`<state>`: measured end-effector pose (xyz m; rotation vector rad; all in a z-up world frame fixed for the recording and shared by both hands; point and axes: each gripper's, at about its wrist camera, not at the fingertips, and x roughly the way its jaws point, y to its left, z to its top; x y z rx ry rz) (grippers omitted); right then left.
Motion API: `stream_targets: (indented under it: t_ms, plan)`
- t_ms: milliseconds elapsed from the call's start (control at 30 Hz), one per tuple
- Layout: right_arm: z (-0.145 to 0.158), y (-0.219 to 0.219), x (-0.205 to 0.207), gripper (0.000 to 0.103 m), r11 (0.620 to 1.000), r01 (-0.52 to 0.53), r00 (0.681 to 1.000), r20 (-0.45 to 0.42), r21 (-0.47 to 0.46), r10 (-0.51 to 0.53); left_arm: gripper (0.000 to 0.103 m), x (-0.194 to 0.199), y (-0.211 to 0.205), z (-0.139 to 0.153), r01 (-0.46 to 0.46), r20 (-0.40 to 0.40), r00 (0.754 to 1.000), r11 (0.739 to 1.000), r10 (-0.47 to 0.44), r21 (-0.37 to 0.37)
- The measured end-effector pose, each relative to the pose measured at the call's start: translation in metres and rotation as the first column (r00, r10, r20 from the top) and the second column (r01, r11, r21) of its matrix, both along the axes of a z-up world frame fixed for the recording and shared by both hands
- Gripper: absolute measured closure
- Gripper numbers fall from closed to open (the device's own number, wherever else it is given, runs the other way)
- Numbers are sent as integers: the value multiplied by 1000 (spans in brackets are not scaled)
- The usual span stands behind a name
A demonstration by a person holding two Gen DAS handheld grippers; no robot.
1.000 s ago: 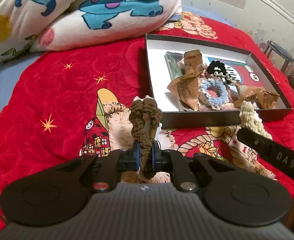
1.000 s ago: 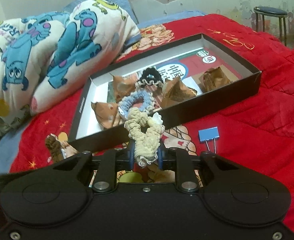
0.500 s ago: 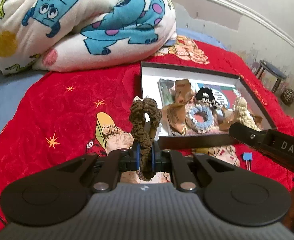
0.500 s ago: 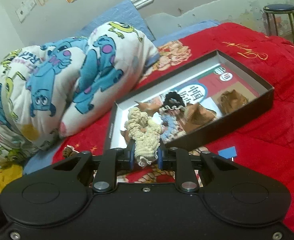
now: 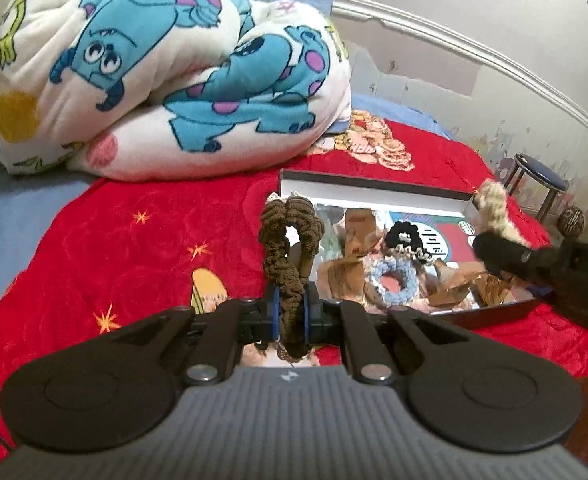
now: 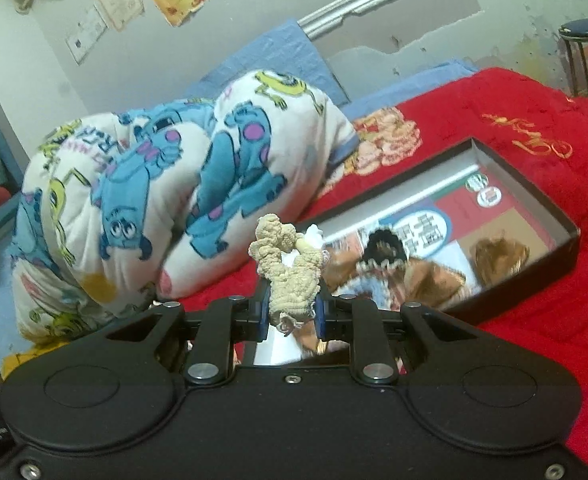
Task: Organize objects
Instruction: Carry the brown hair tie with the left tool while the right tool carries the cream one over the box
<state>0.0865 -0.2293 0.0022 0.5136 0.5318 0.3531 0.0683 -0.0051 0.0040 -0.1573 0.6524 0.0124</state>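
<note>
Two fisheye views, each from a camera mounted just behind a handheld gripper, look forward along its fingers, low over a bed. The left view faces the open box (image 5: 373, 188) from its near left corner, close up. The right view sits higher over the box (image 6: 533, 204), looking toward the headboard. Both share the box, the folded cartoon blanket (image 5: 166, 80) (image 6: 182, 184), the red bedspread (image 5: 114, 248) (image 6: 533, 128) and a stool (image 5: 541, 176) (image 6: 585, 32).

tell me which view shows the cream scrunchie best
The right wrist view: the cream scrunchie sits centred and sharp, pinched in the right hand-held gripper. The left wrist view catches it only at the right edge, small and blurred, partly hidden by that gripper's finger.
</note>
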Motion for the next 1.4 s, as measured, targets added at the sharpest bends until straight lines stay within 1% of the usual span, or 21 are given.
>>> stream_targets:
  t_ms: [167, 267, 467, 567, 633, 700, 867, 1033, 1133, 1200, 1267, 1400]
  plan:
    - [13, -17, 8, 83, 999, 5, 999, 41, 32, -6, 89, 1, -7, 12, 38, 44, 998, 999, -38, -10]
    - [20, -30, 9, 83, 999, 11, 998, 60, 48, -13, 89, 5, -15, 19, 69, 55, 996, 997, -68, -23]
    - [37, -61, 7, 83, 994, 40, 992, 116, 102, -52, 89, 24, -44, 33, 103, 100, 990, 994, -100, -22]
    - [40, -78, 11, 83, 988, 71, 991, 107, 140, -86, 89, 36, -61, 45, 124, 136, 984, 992, -119, -33]
    - [42, -89, 12, 83, 982, 93, 988, 107, 165, -112, 89, 43, -73, 52, 139, 166, 977, 990, -135, -12]
    - [44, -97, 13, 83, 978, 105, 985, 113, 180, -127, 89, 50, -84, 58, 160, 191, 969, 987, -156, -6]
    - [43, -117, 20, 83, 969, 131, 981, 116, 209, -157, 89, 69, -108, 60, 200, 209, 958, 980, -196, 2]
    - [39, -131, 42, 82, 970, 144, 981, 104, 198, -167, 89, 90, -129, 50, 233, 175, 957, 972, -233, 23]
    - [31, -137, 61, 82, 971, 142, 985, 68, 194, -158, 89, 106, -141, 38, 246, 134, 960, 969, -247, 21]
    - [22, -141, 76, 82, 974, 140, 989, 30, 179, -148, 89, 118, -150, 25, 257, 97, 961, 966, -258, 24]
    - [9, -144, 92, 82, 978, 147, 989, -39, 151, -143, 89, 128, -160, 12, 277, 55, 959, 960, -279, 42]
    - [-20, -149, 113, 82, 980, 151, 980, -150, 130, -131, 89, 138, -177, -17, 306, -23, 952, 948, -305, 84]
